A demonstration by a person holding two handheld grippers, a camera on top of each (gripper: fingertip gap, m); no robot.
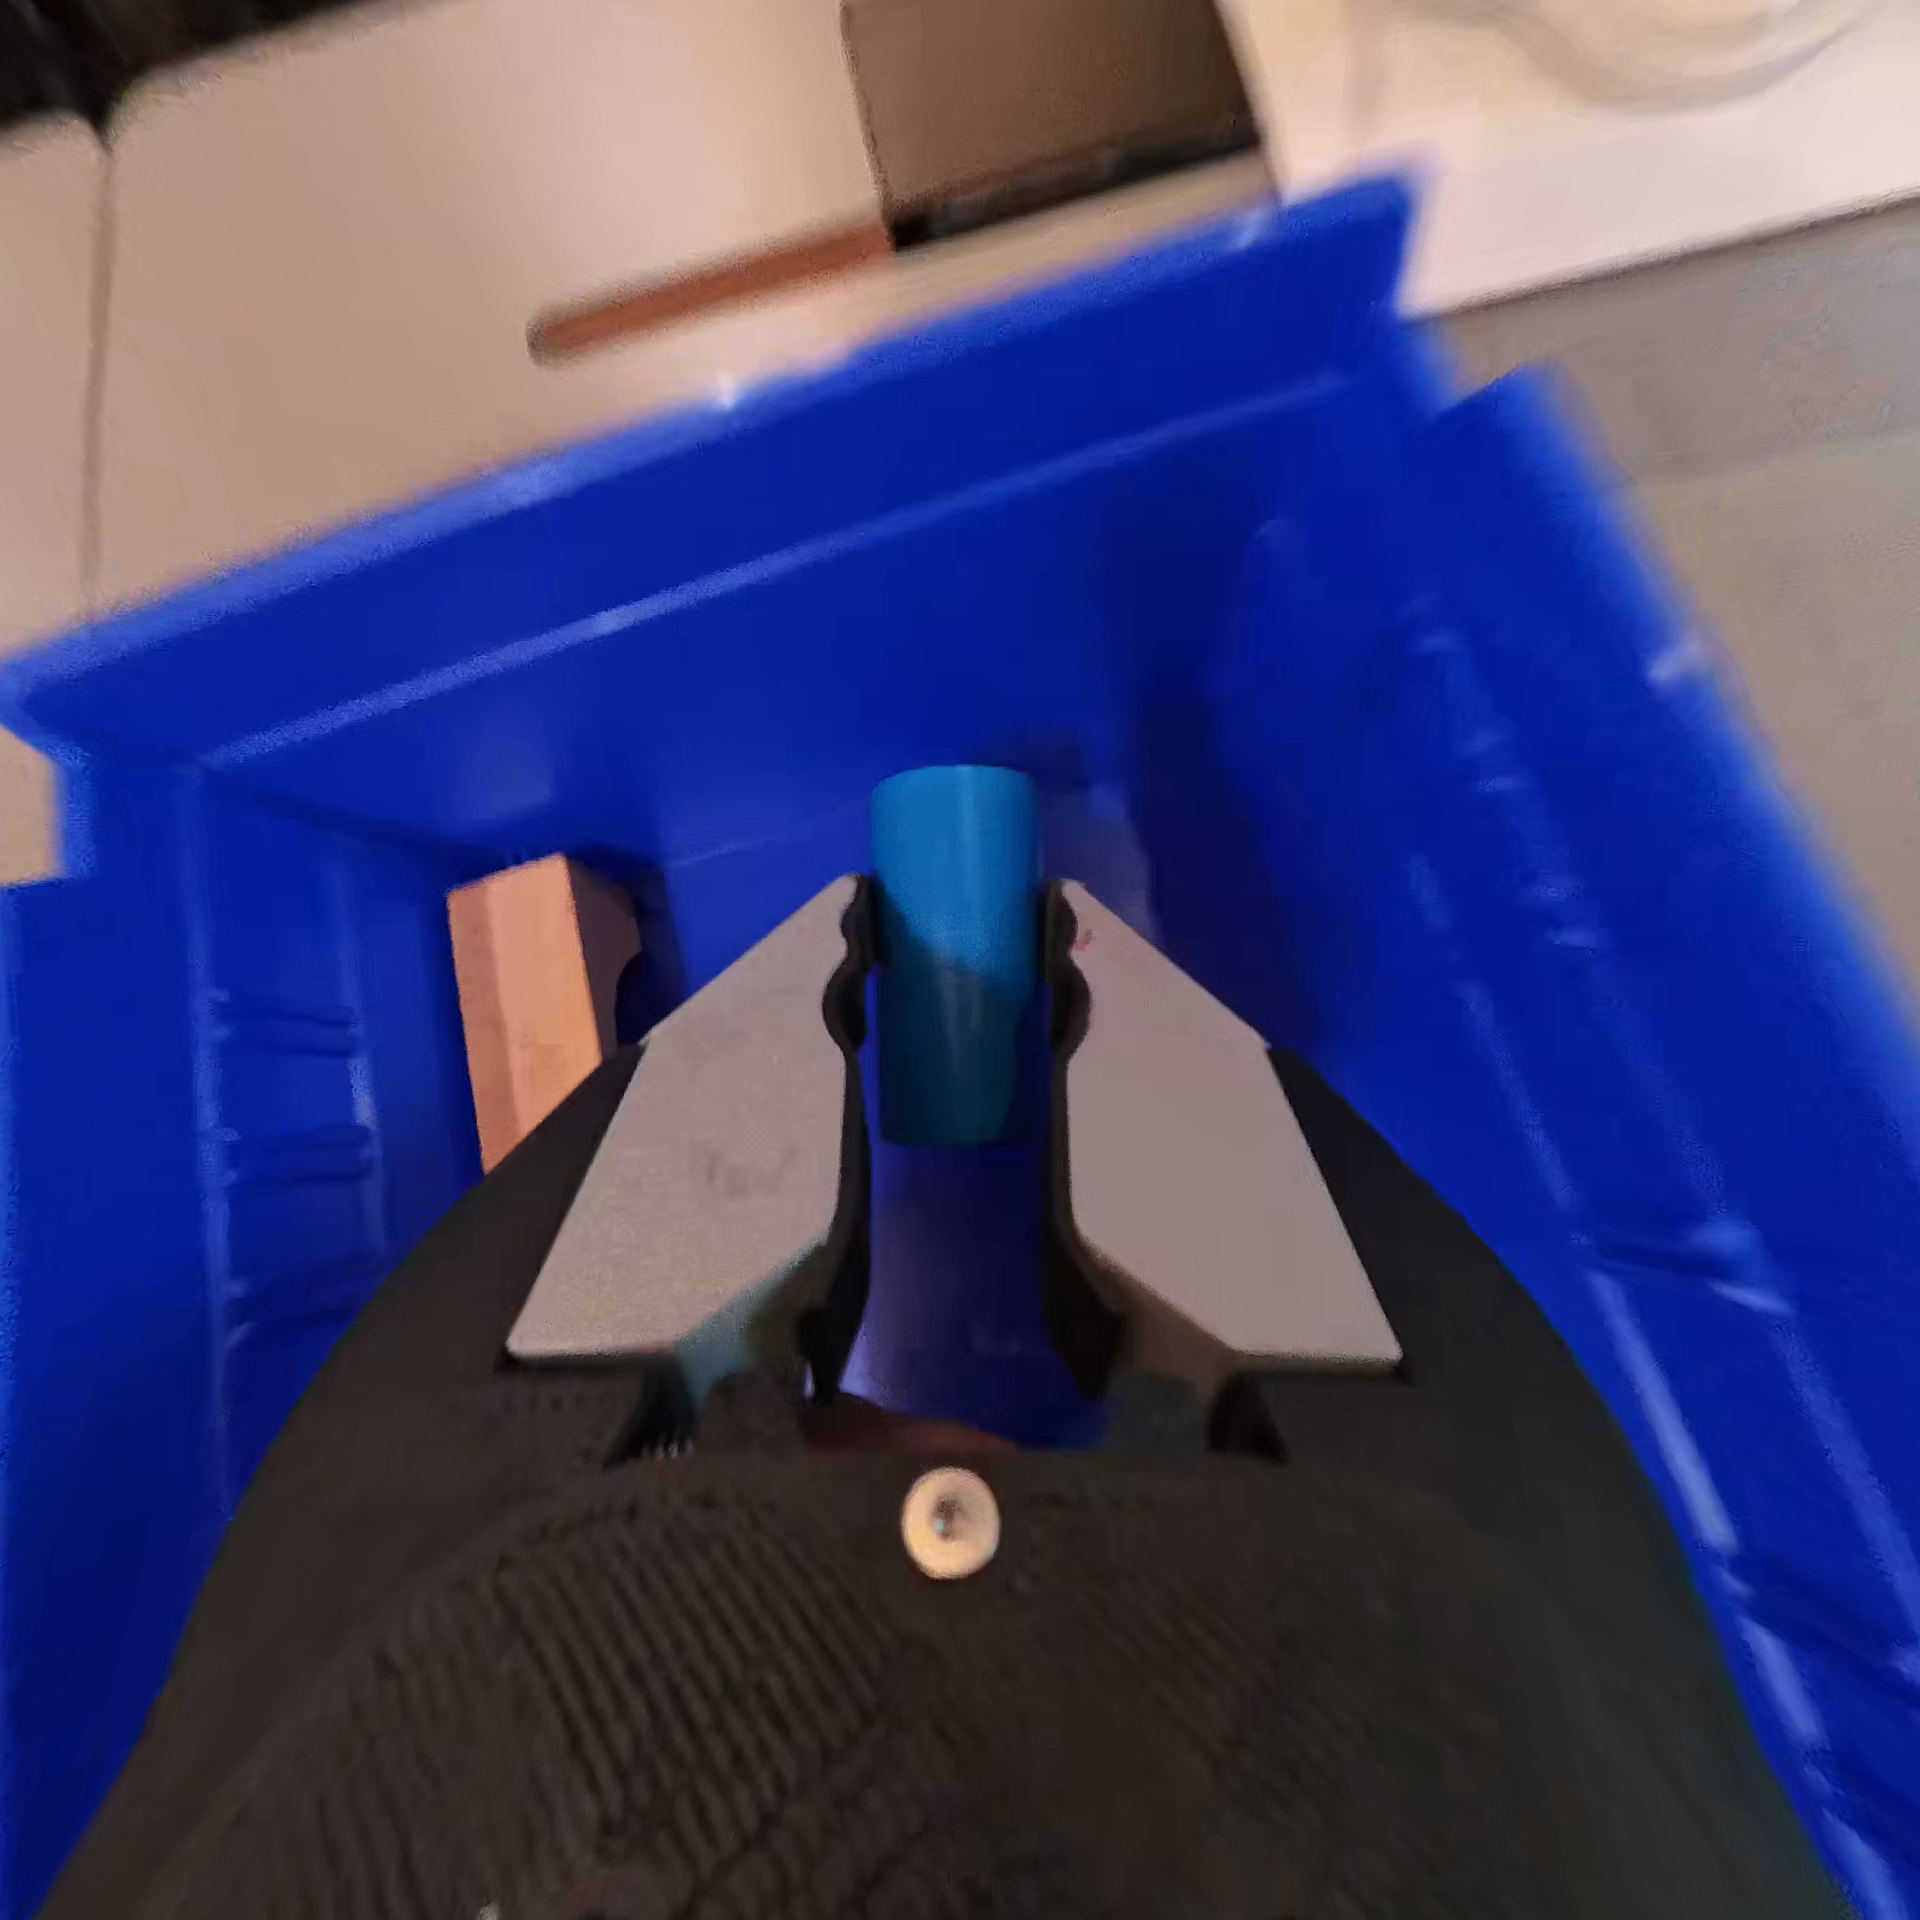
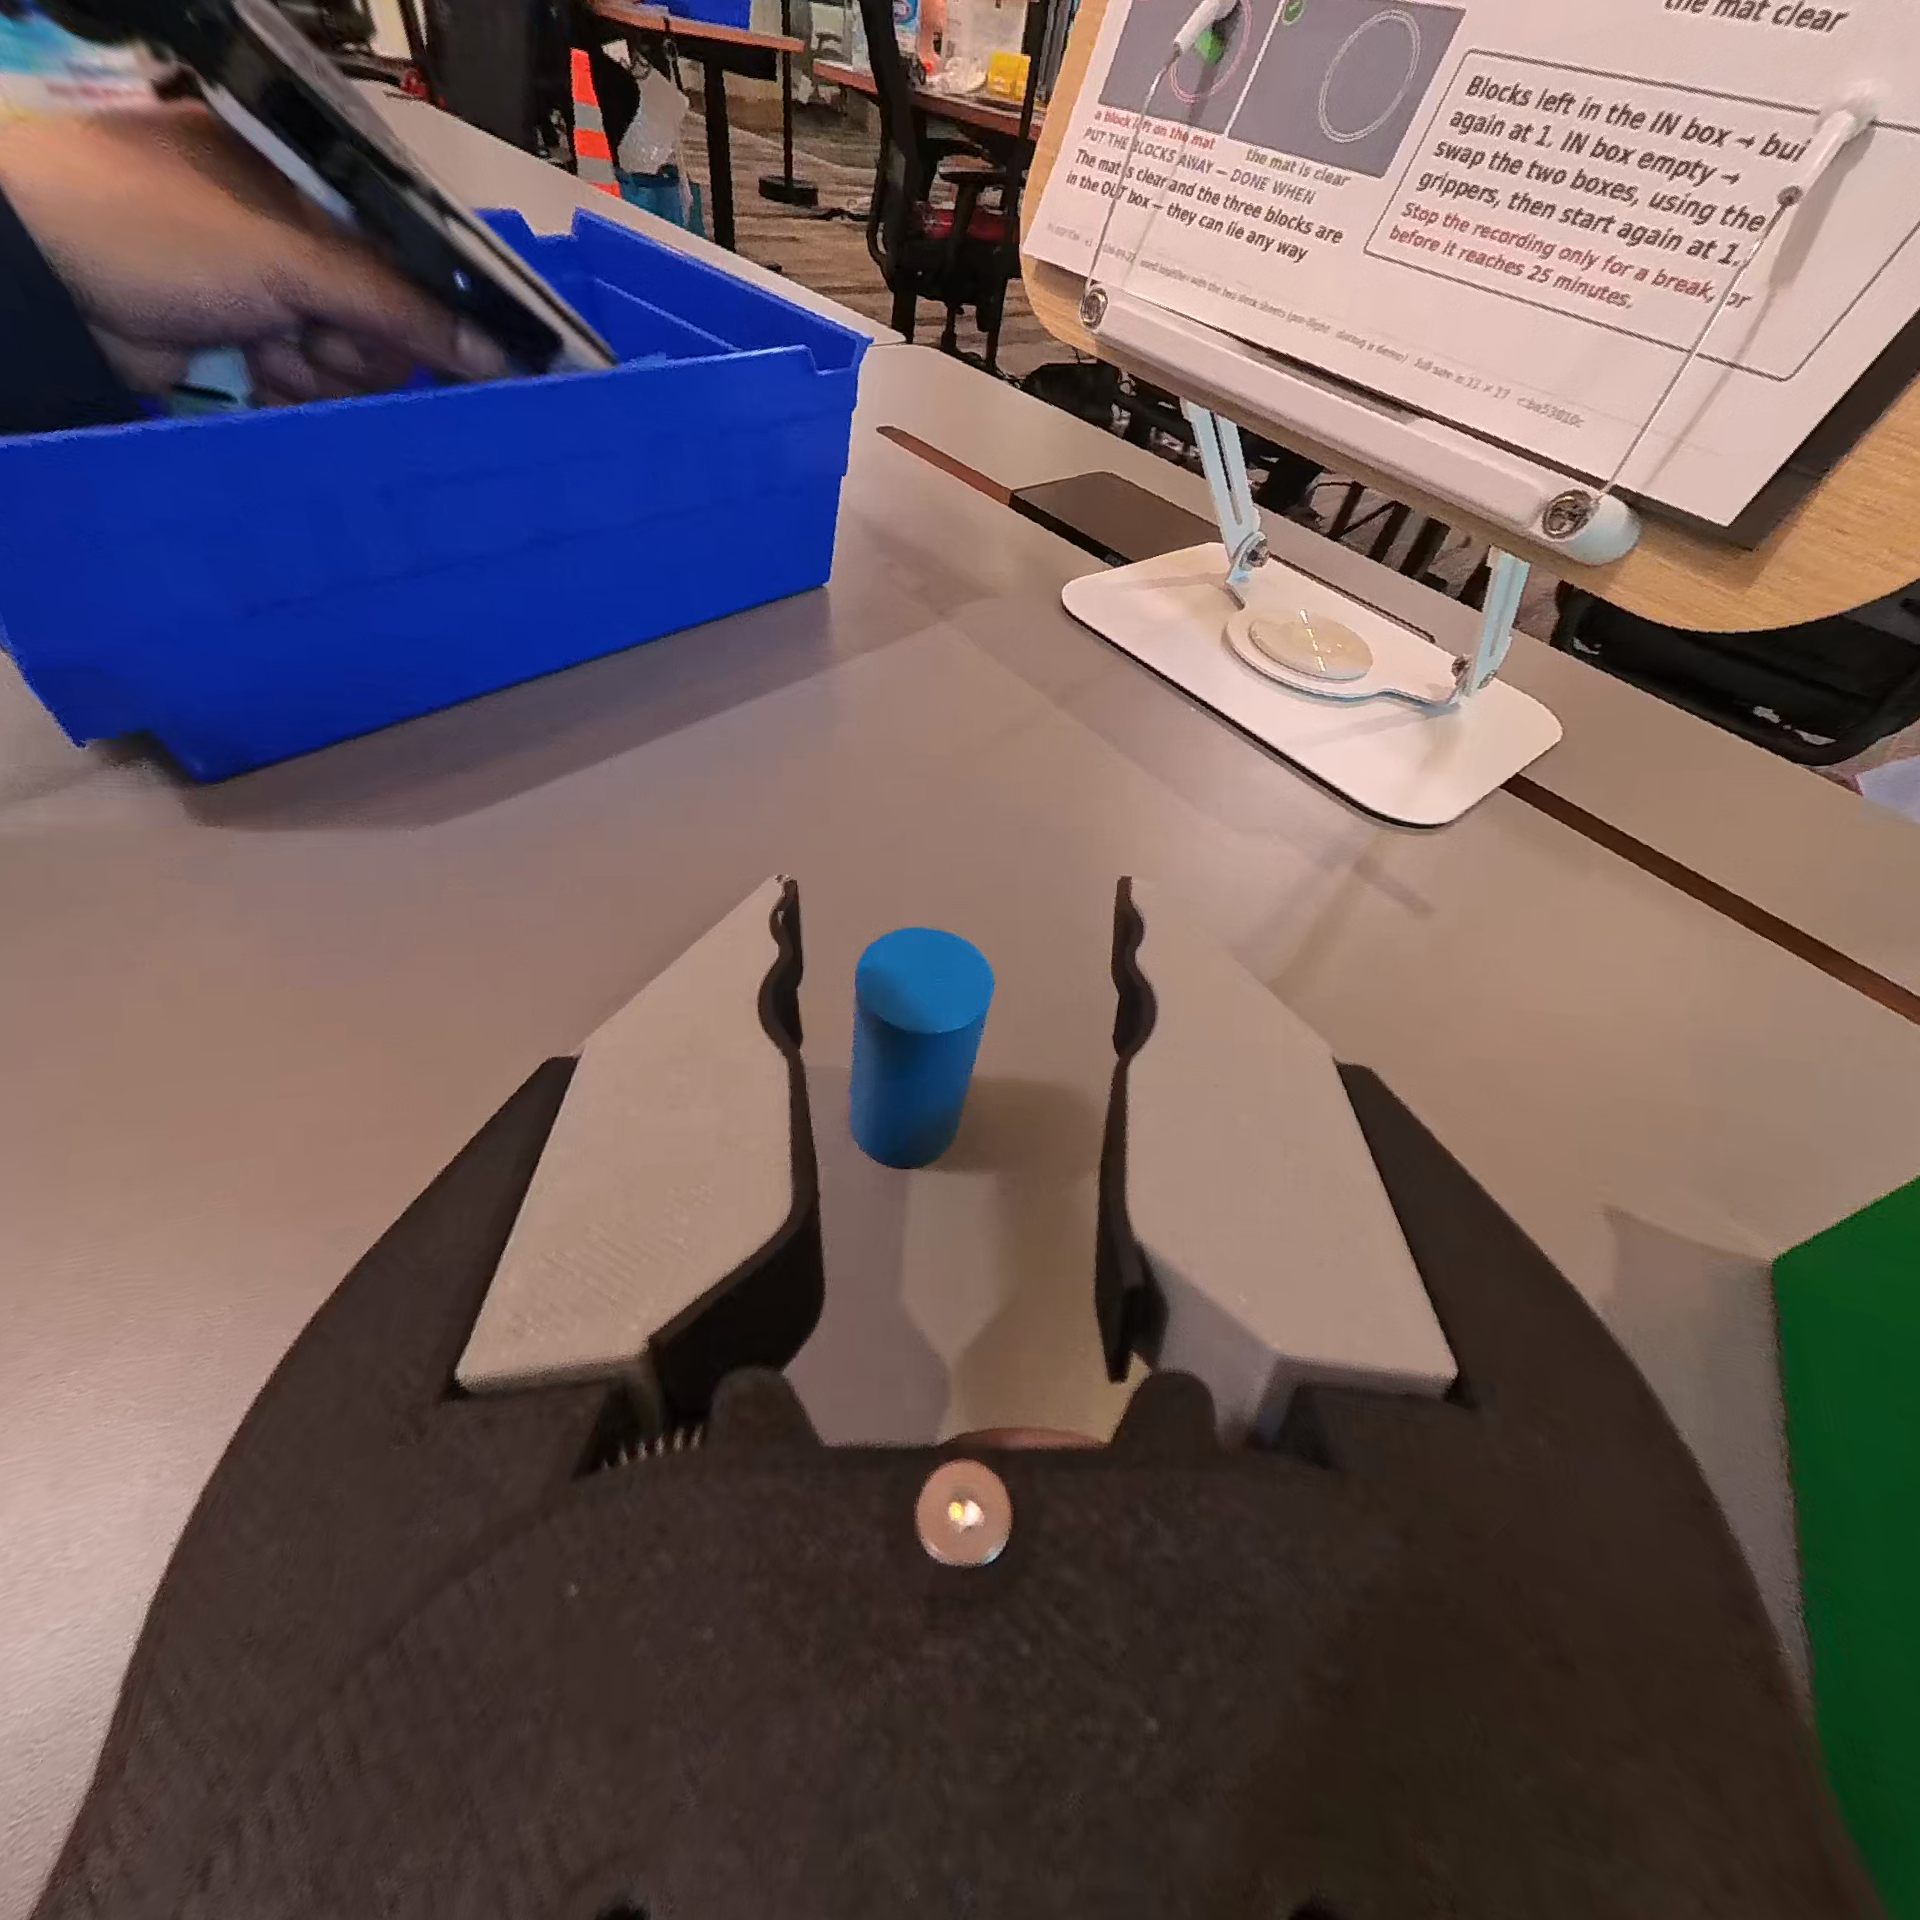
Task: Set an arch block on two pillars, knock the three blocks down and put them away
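Pillar one, a blue cylinder (image 1: 954, 966), sat between the fingers of my left gripper (image 1: 956, 914) inside the blue bin (image 1: 935, 644), with both black pads against its sides and the jaws partly closed on it. A wooden block (image 1: 520, 997) with a curved cutout stood at the bin's left wall. Left view was motion-blurred. Pillar two (image 2: 916, 1044), also a blue cylinder, stood upright on the grey bench (image 2: 520, 987) between the fingers of my right gripper (image 2: 954, 935). Those jaws were wide open, with clear gaps on both sides of the pillar. The bin lay well to the left of it, a document stand (image 2: 1320, 686) to the right.
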